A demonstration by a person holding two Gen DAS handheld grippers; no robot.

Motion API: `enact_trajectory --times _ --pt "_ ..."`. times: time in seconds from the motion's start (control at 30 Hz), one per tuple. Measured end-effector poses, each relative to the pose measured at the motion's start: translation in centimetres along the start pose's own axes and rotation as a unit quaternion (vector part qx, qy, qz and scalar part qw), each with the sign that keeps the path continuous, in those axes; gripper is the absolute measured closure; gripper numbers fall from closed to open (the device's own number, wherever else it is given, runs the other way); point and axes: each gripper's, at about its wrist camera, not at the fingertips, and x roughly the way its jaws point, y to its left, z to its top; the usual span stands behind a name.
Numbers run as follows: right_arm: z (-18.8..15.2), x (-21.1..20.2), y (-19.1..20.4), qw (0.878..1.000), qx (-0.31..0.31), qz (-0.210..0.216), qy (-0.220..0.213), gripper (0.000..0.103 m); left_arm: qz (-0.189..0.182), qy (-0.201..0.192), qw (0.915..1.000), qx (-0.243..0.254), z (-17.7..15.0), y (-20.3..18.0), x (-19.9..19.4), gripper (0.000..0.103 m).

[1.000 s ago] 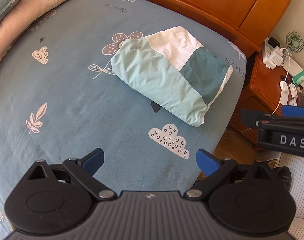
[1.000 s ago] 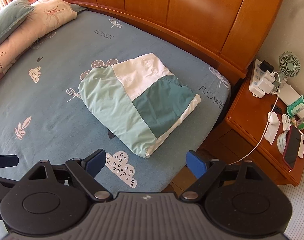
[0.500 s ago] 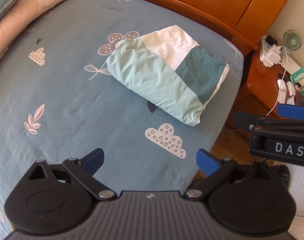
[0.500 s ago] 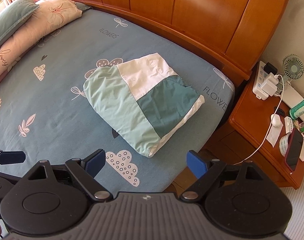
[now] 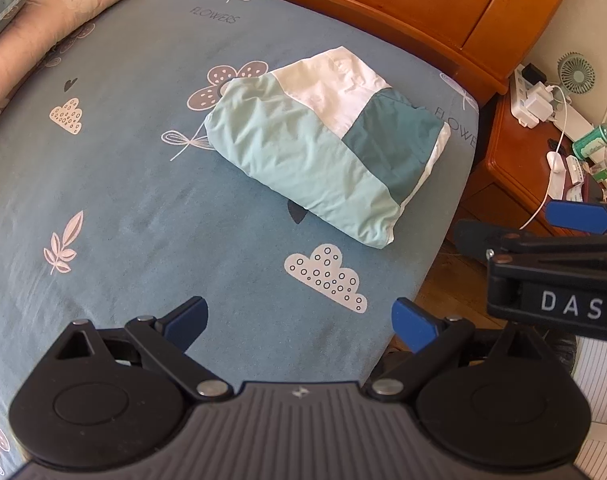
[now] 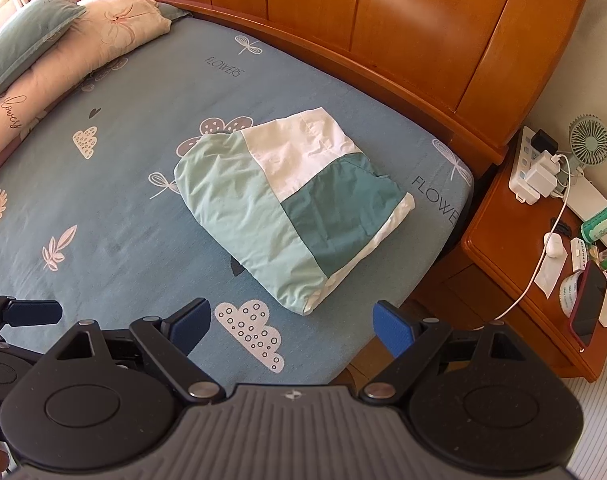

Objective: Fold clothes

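Folded garment (image 5: 323, 152) in pale green, white and dark teal panels lies flat on the blue bed sheet (image 5: 143, 208) near the headboard-side corner.

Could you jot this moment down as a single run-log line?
garment: folded on bed | left claw: open, empty | right claw: open, empty | contact: none

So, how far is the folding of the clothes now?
Done: the garment lies folded in a compact bundle on the bed. In hand: nothing; the left gripper and right gripper are both open and apart from it. Left: no other unfolded clothes are visible.
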Motion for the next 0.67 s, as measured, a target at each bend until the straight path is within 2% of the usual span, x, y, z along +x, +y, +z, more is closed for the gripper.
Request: enact_trajectory --times 0.67 --pt "0.38 0.44 0.24 1.0 -0.004 -0.002 0.005 0.012 0.007 -0.025 0.9997 0.005 0.29 0.35 -0.26 0.002"
